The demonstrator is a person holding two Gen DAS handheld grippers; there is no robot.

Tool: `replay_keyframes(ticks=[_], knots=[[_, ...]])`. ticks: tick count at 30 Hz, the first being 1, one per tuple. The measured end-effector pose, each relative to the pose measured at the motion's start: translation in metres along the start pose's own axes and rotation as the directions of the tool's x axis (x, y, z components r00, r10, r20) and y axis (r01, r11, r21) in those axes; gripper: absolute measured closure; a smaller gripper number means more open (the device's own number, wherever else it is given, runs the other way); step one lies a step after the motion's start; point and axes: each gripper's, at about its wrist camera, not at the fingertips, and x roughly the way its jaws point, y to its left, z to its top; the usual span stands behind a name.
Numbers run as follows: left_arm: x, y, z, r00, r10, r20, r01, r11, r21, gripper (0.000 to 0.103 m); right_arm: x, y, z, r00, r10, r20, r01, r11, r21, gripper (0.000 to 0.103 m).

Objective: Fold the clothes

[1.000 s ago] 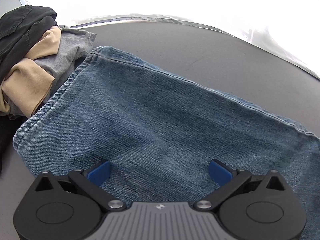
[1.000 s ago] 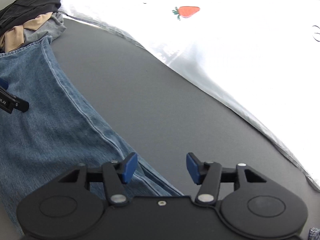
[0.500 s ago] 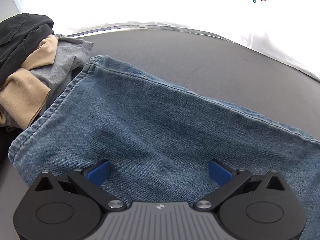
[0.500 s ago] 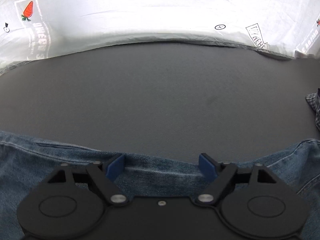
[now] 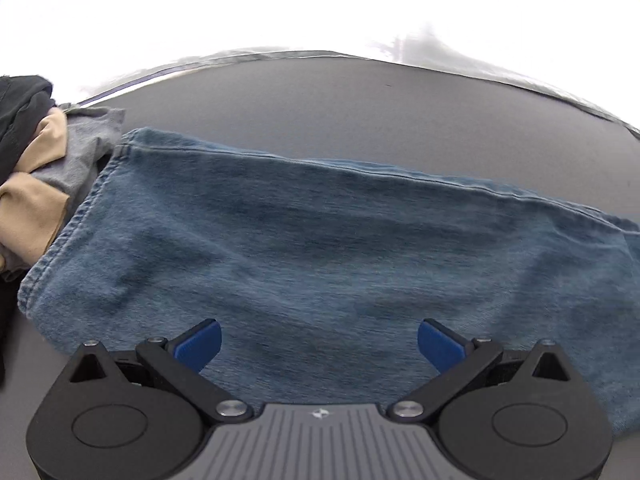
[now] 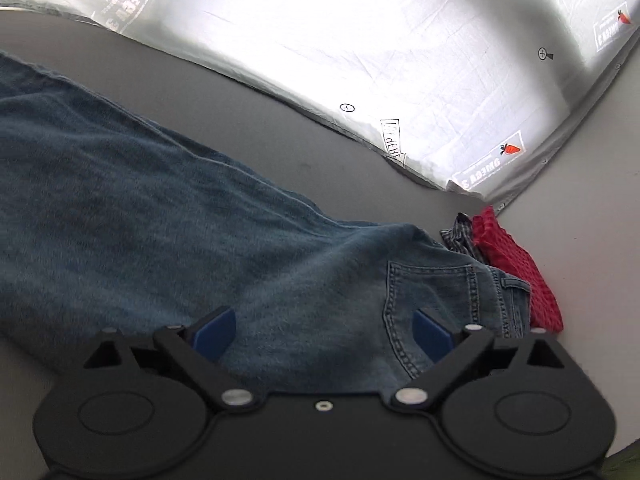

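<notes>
One pair of blue jeans (image 5: 320, 248) lies stretched across a dark grey table (image 5: 360, 112), hem end toward a heap of black, tan and grey clothes (image 5: 36, 168) at the left, waistband and stitched back pocket (image 6: 432, 300) at the right. Beside the waistband sit a red checked cloth (image 6: 516, 268) and a dark plaid cloth (image 6: 460, 236). Over the leg, the left gripper (image 5: 319, 342) hovers with its blue pads spread wide, gripping nothing. Near the pocket, the right gripper (image 6: 324, 330) has its jaws opening, with denim below them and the pads pressing on nothing. Behind the table hangs a bright silver sheet (image 6: 400, 40) printed with small carrot pictures (image 6: 511, 148) and mirrored lettering that appears to read "OMEGA 3"; another boxed label on it is too distorted to read.
</notes>
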Motion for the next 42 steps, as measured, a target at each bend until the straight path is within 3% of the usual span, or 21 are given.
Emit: replay_keyframes(ticks=[4,8,12,21,26,30,37,42], knots=[[0.013,-0.055,0.0,0.996,-0.077,-0.036,0.08,0.993,0.085,0.0,-0.021,0.002,-0.027,1.0,-0.023,0.018,0.025,0.991,-0.134,0.004],[0.026,-0.088,-0.003,0.998,-0.059,-0.023,0.062,0.988,0.139,0.0,-0.021,-0.007,-0.043,0.998,-0.053,-0.023,0.05,0.992,-0.115,0.003],[0.03,-0.088,0.002,0.995,-0.074,-0.062,0.082,0.989,0.125,0.0,-0.005,-0.005,-0.051,0.995,-0.076,-0.067,0.068,0.99,-0.12,0.003],[0.032,-0.087,0.004,0.994,-0.075,-0.084,0.087,0.987,0.137,0.0,0.016,-0.001,-0.037,0.988,-0.152,-0.019,0.15,0.985,-0.09,0.001],[0.027,-0.091,-0.006,0.996,-0.08,-0.045,0.085,0.987,0.134,0.0,0.006,-0.016,-0.015,0.993,-0.097,0.066,0.096,0.995,0.014,0.001],[0.023,-0.089,-0.016,0.996,-0.082,-0.015,0.084,0.988,0.129,0.0,0.019,-0.038,-0.01,0.997,-0.056,0.053,0.047,0.987,0.154,0.001],[0.022,-0.09,-0.018,0.997,-0.083,-0.013,0.083,0.988,0.128,0.0,0.024,-0.048,-0.014,0.997,-0.066,0.044,0.056,0.978,0.2,0.001],[0.025,-0.084,-0.014,0.996,-0.084,0.007,0.083,0.988,0.129,0.0,0.028,-0.067,-0.005,0.989,-0.146,0.034,0.128,0.94,0.318,0.001]])
